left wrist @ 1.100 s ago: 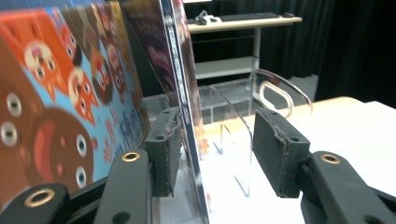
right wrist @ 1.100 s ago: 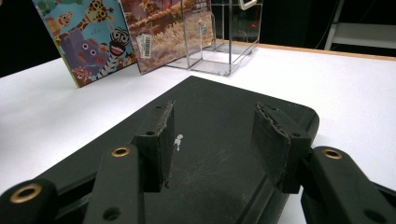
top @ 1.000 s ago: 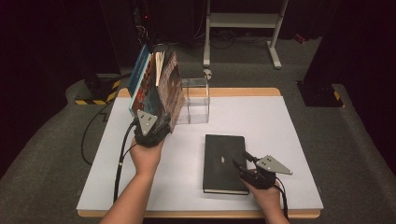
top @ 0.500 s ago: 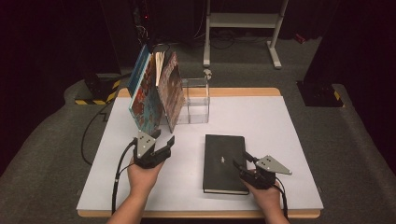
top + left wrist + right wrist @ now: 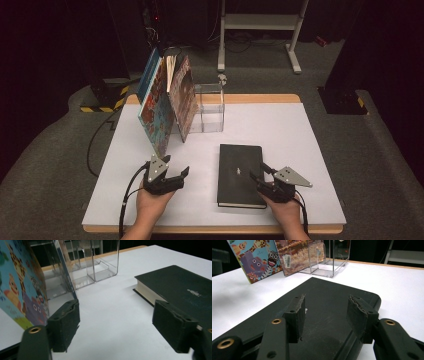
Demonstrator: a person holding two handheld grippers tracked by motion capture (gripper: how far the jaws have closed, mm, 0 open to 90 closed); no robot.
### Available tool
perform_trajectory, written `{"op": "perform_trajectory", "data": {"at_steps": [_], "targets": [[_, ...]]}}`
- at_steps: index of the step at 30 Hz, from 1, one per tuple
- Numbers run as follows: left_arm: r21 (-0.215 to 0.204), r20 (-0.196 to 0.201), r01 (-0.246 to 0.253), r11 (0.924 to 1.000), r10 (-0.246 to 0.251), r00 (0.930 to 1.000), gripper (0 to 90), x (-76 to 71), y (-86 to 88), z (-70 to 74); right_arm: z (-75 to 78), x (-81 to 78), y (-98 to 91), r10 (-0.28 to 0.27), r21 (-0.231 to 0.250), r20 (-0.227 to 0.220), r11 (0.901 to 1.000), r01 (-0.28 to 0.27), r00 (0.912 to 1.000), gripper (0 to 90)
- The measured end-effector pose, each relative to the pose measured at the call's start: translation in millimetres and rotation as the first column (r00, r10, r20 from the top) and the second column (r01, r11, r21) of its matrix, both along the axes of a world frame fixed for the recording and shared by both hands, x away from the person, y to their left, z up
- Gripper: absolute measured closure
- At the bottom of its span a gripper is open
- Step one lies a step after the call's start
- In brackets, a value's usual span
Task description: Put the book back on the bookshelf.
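Nearby, picture books [image 5: 165, 107] lean against a clear organizer [image 5: 210, 107].

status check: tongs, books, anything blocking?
Left tongs just opened, nothing between them. Right tongs open over black book, flat on table. Picture books lean at clear rack. Nothing in the way.

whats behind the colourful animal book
A second picture book leans just behind the animal book, then the clear acrylic holder. The leaning books cover the holder's left compartments, so their contents cannot be seen.
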State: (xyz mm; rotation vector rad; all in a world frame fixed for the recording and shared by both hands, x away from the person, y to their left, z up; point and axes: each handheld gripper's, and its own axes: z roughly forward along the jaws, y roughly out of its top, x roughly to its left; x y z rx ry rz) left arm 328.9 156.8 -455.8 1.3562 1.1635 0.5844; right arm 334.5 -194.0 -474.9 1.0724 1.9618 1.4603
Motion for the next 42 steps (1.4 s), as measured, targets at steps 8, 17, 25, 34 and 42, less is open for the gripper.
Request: {"op": "perform_trajectory", "data": {"at_steps": [8,17,25,34,42], "targets": [[-0.011,-0.027,0.037,0.9993,-0.037,0.9990,18.4,-5.3,5.8,-13.6,0.1,-0.1,-0.7,-0.004,0.002,-0.003,1.0000,0.004,1.0000,47.1],[-0.004,-0.053,0.092,0.9957,-0.092,0.9943,12.5,-4.2,8.2,-22.9,0.1,-3.8,-3.9,-0.026,-0.005,-0.031,0.9997,0.026,0.9992,42.8],[0.017,-0.079,0.131,0.9912,-0.129,0.9884,2.6,-3.7,5.3,-28.3,-1.7,-12.2,-10.1,-0.068,-0.027,-0.086,0.9975,0.066,0.9940,36.0],[0.031,-0.125,0.149,0.9884,-0.144,0.9817,0.0,0.6,2.8,-35.2,-2.8,-20.5,-12.2,-0.090,-0.037,-0.127,0.9956,0.086,0.9878,26.5],[0.008,-0.110,0.130,0.9915,-0.128,0.9856,0.0,-1.6,3.3,-37.0,-7.3,-17.8,-7.6,-0.055,-0.032,-0.202,0.9983,0.050,0.9779,21.0]]}}
